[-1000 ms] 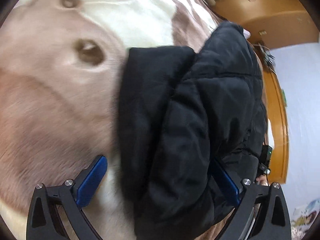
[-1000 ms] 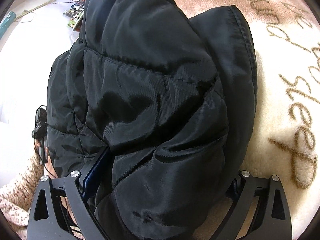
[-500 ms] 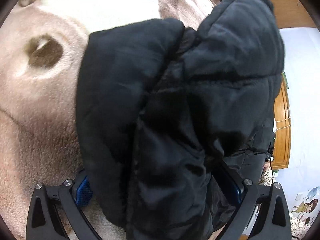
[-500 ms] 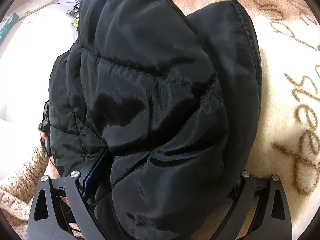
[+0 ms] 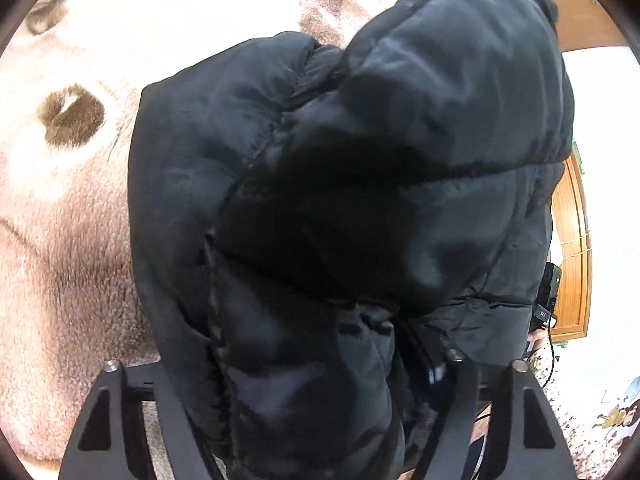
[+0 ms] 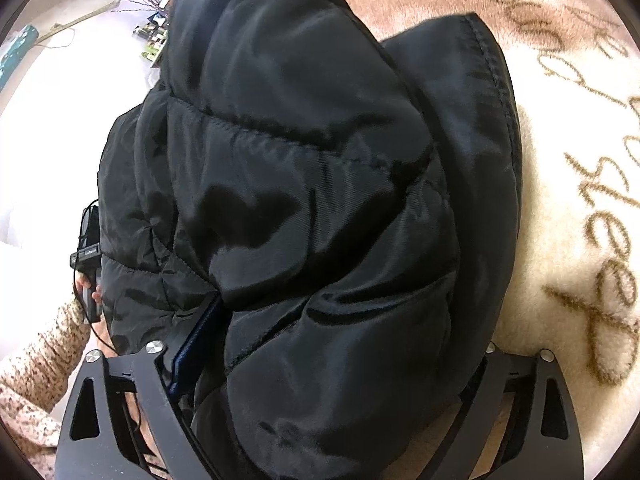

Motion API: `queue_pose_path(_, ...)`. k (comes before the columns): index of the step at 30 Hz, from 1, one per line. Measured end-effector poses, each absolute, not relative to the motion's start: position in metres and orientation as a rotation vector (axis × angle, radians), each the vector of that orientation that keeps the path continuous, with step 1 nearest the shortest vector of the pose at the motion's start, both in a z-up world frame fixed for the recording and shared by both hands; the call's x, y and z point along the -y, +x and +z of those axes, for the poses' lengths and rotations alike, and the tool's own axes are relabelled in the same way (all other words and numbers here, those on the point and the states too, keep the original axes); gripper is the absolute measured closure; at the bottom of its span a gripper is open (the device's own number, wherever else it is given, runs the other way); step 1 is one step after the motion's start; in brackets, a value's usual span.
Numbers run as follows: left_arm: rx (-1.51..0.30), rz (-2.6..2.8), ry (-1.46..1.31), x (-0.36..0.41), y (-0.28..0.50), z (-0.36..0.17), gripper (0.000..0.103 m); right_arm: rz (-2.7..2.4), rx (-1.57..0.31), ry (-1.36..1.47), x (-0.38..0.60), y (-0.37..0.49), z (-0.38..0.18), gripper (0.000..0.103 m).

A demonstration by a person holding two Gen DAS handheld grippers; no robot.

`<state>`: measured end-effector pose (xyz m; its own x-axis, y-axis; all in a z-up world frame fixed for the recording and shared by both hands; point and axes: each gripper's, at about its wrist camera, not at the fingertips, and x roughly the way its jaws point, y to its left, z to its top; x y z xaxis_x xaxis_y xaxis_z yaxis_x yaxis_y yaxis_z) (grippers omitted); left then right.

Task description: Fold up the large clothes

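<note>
Jacket (image 5: 360,200), black and padded, was held bunched above the blanket (image 5: 72,200), its bulk extended forward from both grippers. Left gripper (image 5: 304,392) and right gripper (image 6: 332,360) jaws were closed on its folds.

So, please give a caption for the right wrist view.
Right gripper clamps a bunched black jacket above a cream blanket.

A plush beige and cream blanket (image 5: 72,216) with a printed animal face and brown script lettering (image 6: 600,208) covers the bed. Orange wooden furniture (image 5: 572,248) stands against a pale wall (image 5: 612,184).
</note>
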<state>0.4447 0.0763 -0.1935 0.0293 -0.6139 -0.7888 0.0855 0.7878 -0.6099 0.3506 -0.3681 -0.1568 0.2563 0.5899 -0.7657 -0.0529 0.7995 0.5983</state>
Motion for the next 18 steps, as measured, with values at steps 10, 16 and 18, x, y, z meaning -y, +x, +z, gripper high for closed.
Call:
queue_pose_path(10,-1.418,-0.538,-0.435,-0.075,0.426,-0.171,0.057,0.437,-1.19,0.473,0.359,0.336,-0.135,0.041)
queue_pose_path(16,-1.372,-0.542,-0.473,-0.092,0.409,-0.157,0.064,0.409,-1.138,0.452,0.35,0.322,-0.115,0.058)
queue_pose_path(18,-1.351,-0.547,-0.477,-0.096,0.403,-0.15,0.067,0.402,-1.12,0.437,0.346,0.318,-0.106,0.062)
